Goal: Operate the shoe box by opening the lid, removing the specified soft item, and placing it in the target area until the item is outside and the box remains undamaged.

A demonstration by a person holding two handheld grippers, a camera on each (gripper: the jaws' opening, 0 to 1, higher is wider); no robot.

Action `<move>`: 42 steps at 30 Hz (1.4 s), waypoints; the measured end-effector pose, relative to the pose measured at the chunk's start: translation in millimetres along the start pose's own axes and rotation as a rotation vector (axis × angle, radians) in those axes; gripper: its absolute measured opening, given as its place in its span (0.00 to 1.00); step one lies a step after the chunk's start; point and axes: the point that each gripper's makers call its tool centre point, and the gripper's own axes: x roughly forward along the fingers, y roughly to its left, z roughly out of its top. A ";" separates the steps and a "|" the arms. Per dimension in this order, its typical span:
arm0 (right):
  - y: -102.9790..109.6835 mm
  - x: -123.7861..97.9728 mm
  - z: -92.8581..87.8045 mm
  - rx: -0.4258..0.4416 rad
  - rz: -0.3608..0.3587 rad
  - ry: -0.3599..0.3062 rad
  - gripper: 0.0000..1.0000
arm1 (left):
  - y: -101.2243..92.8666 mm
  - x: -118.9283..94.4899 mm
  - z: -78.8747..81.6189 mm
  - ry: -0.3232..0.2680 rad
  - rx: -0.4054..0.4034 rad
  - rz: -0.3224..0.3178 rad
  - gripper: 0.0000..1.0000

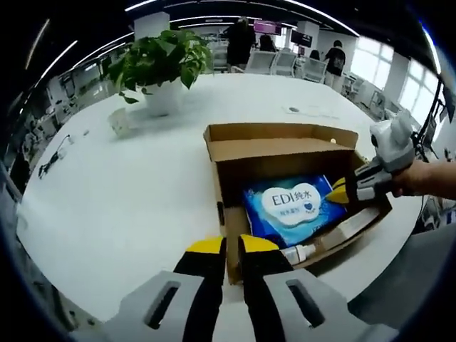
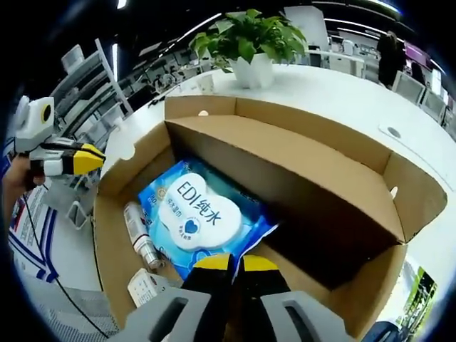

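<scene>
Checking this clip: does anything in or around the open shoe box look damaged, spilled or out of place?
Nothing stands out. The shoe box is open, its cardboard looks intact, and the blue wipes pack lies flat inside beside a small bottle. The right gripper, jaws together, sits at the pack's edge; the left gripper is at the box's near wall.
</scene>
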 end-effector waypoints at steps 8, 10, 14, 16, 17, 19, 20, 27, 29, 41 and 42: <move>0.1 -0.2 -0.3 0.006 -0.001 -0.001 0.00 | -19.0 14.9 10.4 0.005 0.056 -0.025 0.11; 0.0 -0.4 -0.3 0.008 0.001 -0.001 0.00 | -25.2 21.3 6.9 0.026 0.067 -0.044 0.11; -0.1 -0.3 -0.4 0.007 0.001 -0.001 0.00 | -34.0 35.3 -0.8 0.067 0.085 -0.075 0.13; -0.1 -0.6 -0.4 0.010 0.002 -0.002 0.00 | -38.5 42.9 -5.1 0.090 0.074 -0.097 0.14; -0.1 -0.7 -0.5 0.009 0.002 -0.002 0.00 | -41.0 47.9 -6.3 0.096 0.072 -0.106 0.14; 0.1 -0.9 -0.9 0.002 0.000 -0.001 0.00 | -43.7 54.2 -9.2 0.111 0.073 -0.113 0.14; 0.1 -0.9 -0.9 0.001 0.000 -0.001 0.00 | -46.0 58.1 -11.7 0.127 0.081 -0.120 0.14; -0.5 -0.8 -1.0 -0.002 0.001 -0.002 0.00 | -47.2 77.0 -19.3 0.187 0.099 -0.120 0.13; -0.8 -1.0 -1.2 0.002 0.002 -0.002 0.00 | -46.9 80.7 -25.3 0.218 0.106 -0.121 0.14; -0.7 -1.3 -1.8 0.016 0.005 0.004 0.00 | -43.6 98.7 -35.0 0.240 0.112 -0.081 0.11; -0.7 -1.3 -1.7 0.015 0.005 0.003 0.00 | -43.6 98.1 -34.9 0.241 0.111 -0.082 0.10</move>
